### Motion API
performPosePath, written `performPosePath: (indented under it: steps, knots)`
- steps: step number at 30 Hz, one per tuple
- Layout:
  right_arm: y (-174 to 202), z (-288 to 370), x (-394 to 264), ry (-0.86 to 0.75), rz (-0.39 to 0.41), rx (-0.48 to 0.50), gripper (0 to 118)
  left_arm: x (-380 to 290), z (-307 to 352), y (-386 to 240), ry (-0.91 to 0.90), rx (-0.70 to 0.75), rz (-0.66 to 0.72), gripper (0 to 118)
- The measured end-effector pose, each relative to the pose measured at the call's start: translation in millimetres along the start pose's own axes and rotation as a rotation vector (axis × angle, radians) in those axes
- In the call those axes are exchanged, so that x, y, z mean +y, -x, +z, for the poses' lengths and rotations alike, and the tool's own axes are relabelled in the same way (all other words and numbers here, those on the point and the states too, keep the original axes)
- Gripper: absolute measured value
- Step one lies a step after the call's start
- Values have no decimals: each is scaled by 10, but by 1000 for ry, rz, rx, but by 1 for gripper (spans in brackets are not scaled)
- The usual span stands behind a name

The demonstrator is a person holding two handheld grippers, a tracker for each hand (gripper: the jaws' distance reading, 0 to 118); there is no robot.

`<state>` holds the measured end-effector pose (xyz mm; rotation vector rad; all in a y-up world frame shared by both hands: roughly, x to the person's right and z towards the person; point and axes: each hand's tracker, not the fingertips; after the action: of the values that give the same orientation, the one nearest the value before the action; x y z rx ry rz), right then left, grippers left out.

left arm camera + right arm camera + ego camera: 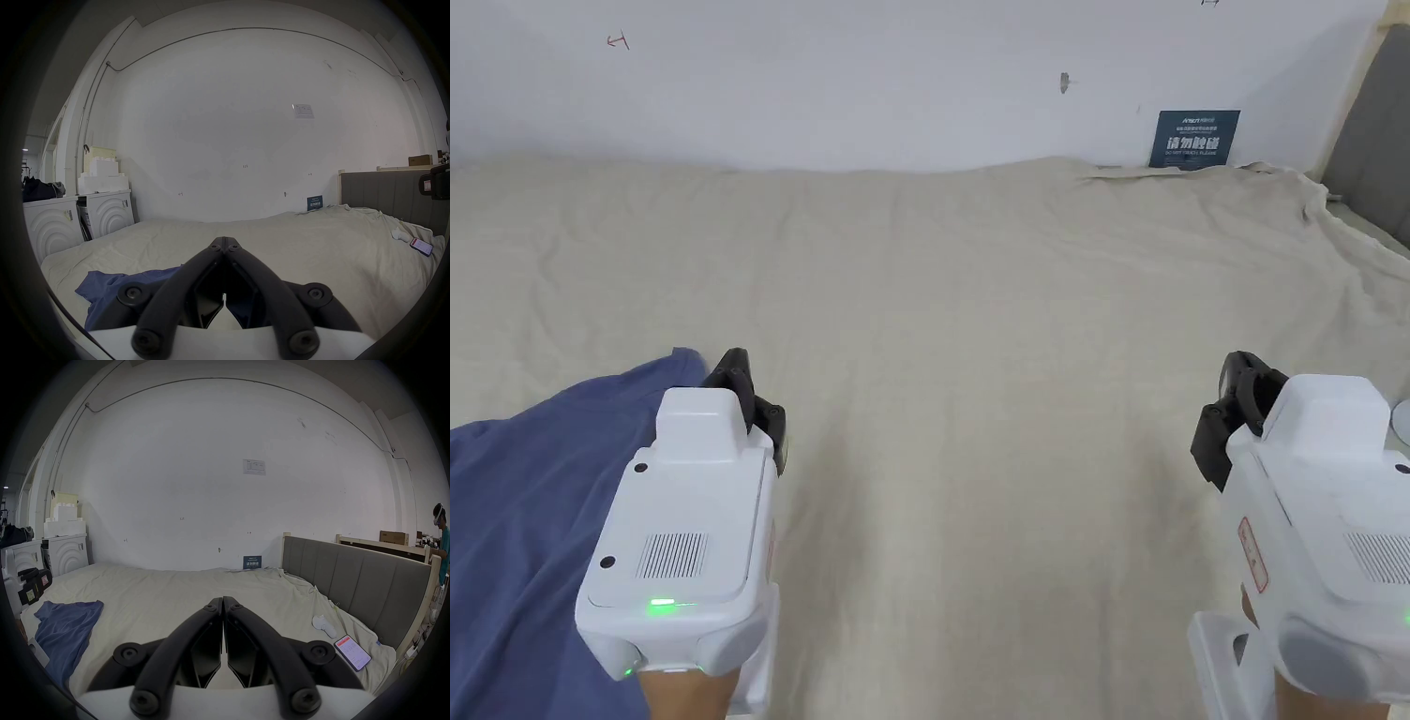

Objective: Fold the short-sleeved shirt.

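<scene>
Your crumpled blue short-sleeved shirt (516, 525) lies unfolded at the lower left of the head view, on the bed's wrinkled cream sheet (975, 375). Your left gripper (752, 398) hovers at its right edge, jaws pressed together on nothing. Your right gripper (1228, 422), at the lower right, is well apart from the cloth, jaws likewise closed and empty. In the right gripper view, a white controller (323, 625) and a lit smartphone (352, 652) rest at lower right beside the grey padded headboard (353, 579); a small blue sign (1194, 139) leans on the white wall.
</scene>
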<state>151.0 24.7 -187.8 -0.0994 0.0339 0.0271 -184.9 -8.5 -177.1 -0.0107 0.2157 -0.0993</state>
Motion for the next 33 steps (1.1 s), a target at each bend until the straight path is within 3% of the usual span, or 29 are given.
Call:
performPosePath:
  steps: [11,24,33]
  knots:
    - [473,-175,134,-22,23,91,0,18,71,524,-3,115,-6,0]
    - [1602,-382,175,-33,39,368,0,18,550,1644,20,399,-22,0]
    - [2164,-352,119,-23,39,510,0,-23,938,2073,55,509,-53,0]
